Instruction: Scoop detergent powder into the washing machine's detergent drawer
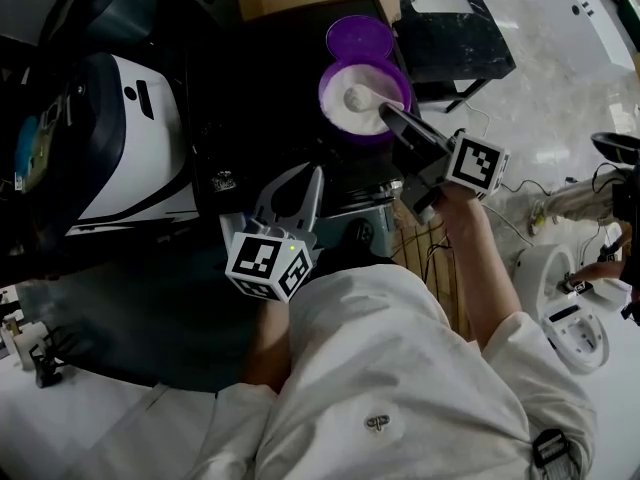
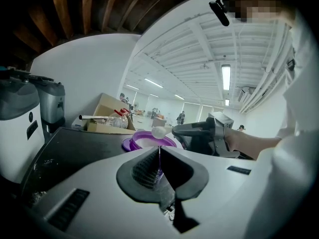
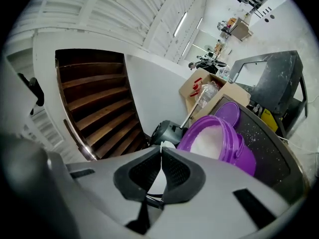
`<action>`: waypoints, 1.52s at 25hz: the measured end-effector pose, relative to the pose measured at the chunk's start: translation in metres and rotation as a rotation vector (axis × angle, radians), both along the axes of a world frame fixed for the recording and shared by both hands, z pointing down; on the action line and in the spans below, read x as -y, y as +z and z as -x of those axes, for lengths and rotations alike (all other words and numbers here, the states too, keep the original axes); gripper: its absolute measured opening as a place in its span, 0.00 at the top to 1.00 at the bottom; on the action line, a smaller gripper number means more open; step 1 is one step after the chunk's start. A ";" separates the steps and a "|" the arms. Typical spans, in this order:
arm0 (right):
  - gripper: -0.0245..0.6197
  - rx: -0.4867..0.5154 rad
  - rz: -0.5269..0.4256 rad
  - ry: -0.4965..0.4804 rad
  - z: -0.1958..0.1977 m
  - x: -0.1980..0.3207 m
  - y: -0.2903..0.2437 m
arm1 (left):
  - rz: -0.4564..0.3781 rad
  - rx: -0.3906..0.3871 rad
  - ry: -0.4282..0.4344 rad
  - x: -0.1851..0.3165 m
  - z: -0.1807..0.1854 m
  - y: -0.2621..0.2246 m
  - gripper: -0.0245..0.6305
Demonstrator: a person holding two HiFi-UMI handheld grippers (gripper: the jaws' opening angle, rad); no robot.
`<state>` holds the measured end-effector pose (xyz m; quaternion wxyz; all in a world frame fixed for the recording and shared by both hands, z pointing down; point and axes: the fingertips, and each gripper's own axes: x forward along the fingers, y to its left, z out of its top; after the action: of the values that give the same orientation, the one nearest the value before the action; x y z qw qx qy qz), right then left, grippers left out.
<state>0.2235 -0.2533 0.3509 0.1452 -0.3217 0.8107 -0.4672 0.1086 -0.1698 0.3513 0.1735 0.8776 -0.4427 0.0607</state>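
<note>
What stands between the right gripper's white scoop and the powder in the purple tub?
Nothing visible: the round purple lid lies beside the round purple tub, and the right gripper's white plastic scoop is over its white powder.

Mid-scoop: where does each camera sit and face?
Head view: on the person's head, steeply down at the purple round plastic tub; torso, forearms, left hand-held gripper and right hand-held gripper show.
Left gripper view: on that gripper, along its shut jaws toward the tub; right forearm shows.
Right gripper view: on that gripper, along jaws shut on the white plastic scoop, tub beyond; no body.
Shared: all see the tub.
</note>
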 end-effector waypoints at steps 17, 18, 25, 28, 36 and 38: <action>0.95 0.034 -0.003 0.001 0.072 -0.051 -0.018 | 0.008 -0.031 -0.036 -0.021 0.085 -0.002 0.93; 0.95 0.030 0.002 0.000 0.078 -0.055 -0.017 | 0.008 -0.031 -0.038 -0.023 0.092 -0.003 0.93; 0.95 0.047 0.021 -0.018 0.119 -0.082 -0.010 | 0.025 -0.033 -0.068 -0.039 0.145 0.003 0.93; 0.95 0.042 0.033 -0.035 0.137 -0.096 -0.004 | 0.035 -0.036 -0.078 -0.047 0.164 0.007 0.93; 0.95 0.005 0.086 -0.073 0.182 -0.141 0.019 | 0.063 -0.047 -0.080 -0.067 0.201 0.022 0.93; 0.95 -0.006 0.096 -0.081 0.190 -0.151 0.026 | 0.070 -0.048 -0.077 -0.072 0.207 0.027 0.93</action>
<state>0.0335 -0.1022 0.3766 0.1082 -0.2964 0.8003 -0.5099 -0.0984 -0.0978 0.3781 0.2167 0.8546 -0.4694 0.0484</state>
